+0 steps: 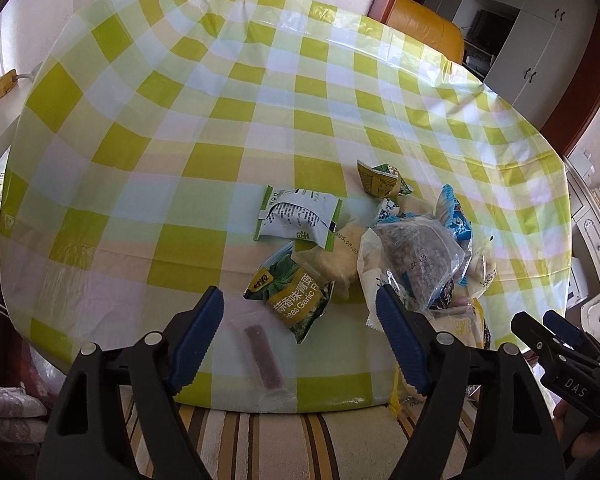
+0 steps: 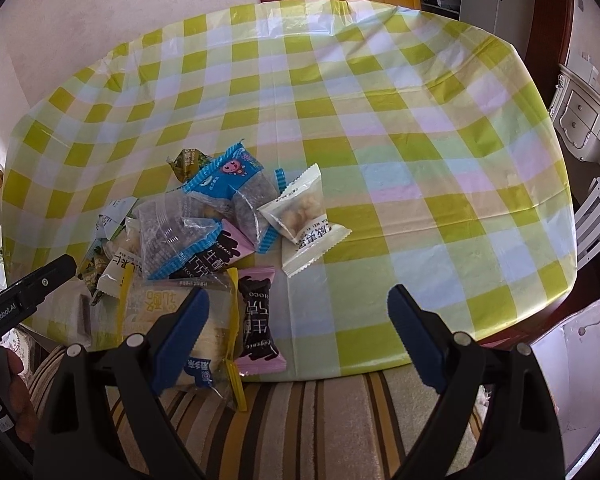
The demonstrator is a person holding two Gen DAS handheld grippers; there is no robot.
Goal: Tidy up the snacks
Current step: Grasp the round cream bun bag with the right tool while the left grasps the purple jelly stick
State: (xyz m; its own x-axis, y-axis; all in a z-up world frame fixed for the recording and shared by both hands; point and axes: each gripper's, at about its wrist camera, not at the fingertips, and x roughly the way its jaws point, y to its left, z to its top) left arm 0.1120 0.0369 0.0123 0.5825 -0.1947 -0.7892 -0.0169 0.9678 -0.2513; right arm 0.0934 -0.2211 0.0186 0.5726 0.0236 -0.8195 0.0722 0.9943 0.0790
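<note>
The snacks lie heaped near the front edge of the checked tablecloth point(image 1: 228, 92); the left gripper point(image 1: 300, 340) hangs above that edge with jaws apart, nothing between them but a clear-wrapped reddish bar point(image 1: 262, 354) lying below; a green pea packet point(image 1: 290, 298) sits just beyond. The right gripper point(image 2: 298, 338) also gapes, holding nothing; a pink chocolate packet point(image 2: 258, 320) lies below its gap, a yellow-edged cake packet point(image 2: 220, 320) behind its left finger; a striped cushion point(image 2: 300, 420) lies beneath.
</note>
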